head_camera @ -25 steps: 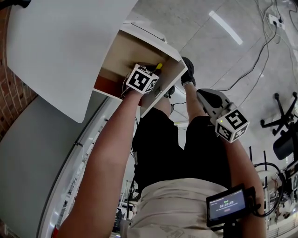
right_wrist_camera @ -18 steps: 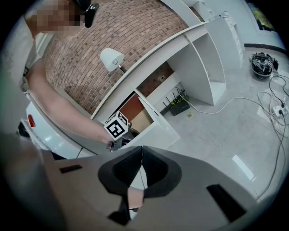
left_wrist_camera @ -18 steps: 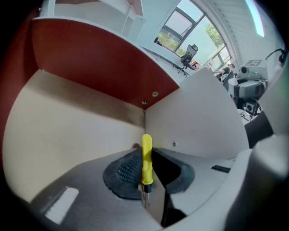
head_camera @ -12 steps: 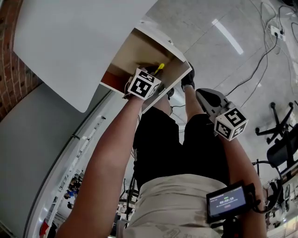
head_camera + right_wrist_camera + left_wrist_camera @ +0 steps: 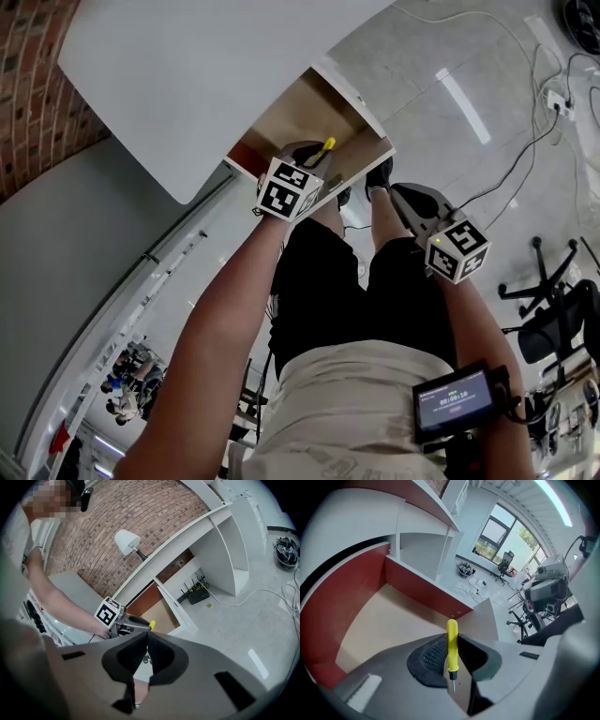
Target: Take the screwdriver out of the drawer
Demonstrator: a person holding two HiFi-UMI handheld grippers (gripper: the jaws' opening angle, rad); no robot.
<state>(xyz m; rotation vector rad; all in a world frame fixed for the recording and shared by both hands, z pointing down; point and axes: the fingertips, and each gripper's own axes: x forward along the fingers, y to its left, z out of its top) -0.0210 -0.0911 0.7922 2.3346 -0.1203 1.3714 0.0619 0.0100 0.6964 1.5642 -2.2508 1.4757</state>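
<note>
A yellow-handled screwdriver point(image 5: 325, 146) point(image 5: 452, 644) is clamped between the pads of my left gripper point(image 5: 313, 155) point(image 5: 451, 638), handle forward and metal shaft back toward the camera. The gripper holds it just above the open drawer point(image 5: 281, 120) point(image 5: 389, 620), whose tan floor and red-brown walls show nothing else inside. The right gripper view also catches the left gripper and the screwdriver point(image 5: 151, 625) over the drawer point(image 5: 163, 614). My right gripper point(image 5: 401, 193) point(image 5: 146, 633) hangs to the drawer's right, over the floor, jaws closed together and holding nothing.
The white desk top point(image 5: 206, 75) runs along a brick wall point(image 5: 37, 84). Cables point(image 5: 525, 122) trail across the grey floor, and an office chair point(image 5: 548, 305) stands at the right. A white lamp point(image 5: 127, 541) sits on the desk; a router point(image 5: 199, 592) sits under the shelves.
My left gripper has lifted up out of the drawer with the screwdriver in it. The right gripper has drifted a little.
</note>
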